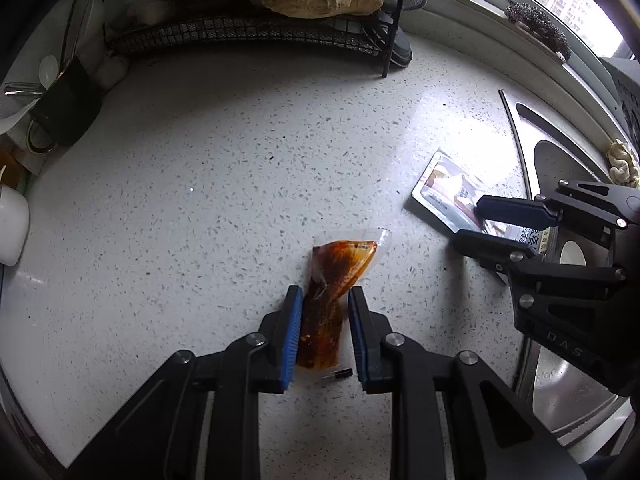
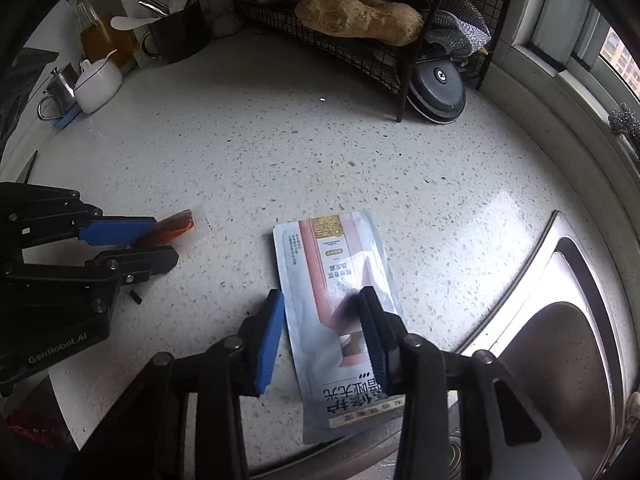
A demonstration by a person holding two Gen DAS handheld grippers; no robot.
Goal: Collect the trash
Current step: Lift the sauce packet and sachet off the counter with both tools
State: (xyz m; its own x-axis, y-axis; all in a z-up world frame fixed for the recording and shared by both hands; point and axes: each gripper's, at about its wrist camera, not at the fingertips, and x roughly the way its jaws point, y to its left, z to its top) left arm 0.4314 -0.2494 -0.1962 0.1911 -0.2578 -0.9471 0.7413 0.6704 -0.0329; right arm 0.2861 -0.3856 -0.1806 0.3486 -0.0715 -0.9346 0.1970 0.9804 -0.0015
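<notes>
Left wrist: wire rack (image 1: 248,32) behind sauce packet (image 1: 332,292)

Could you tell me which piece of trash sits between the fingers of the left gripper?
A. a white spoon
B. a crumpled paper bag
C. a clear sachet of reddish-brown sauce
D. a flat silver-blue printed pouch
C: in the left wrist view the left gripper has its blue pads on either side of the sauce sachet on the counter, while the printed pouch lies at the right gripper instead.
</notes>
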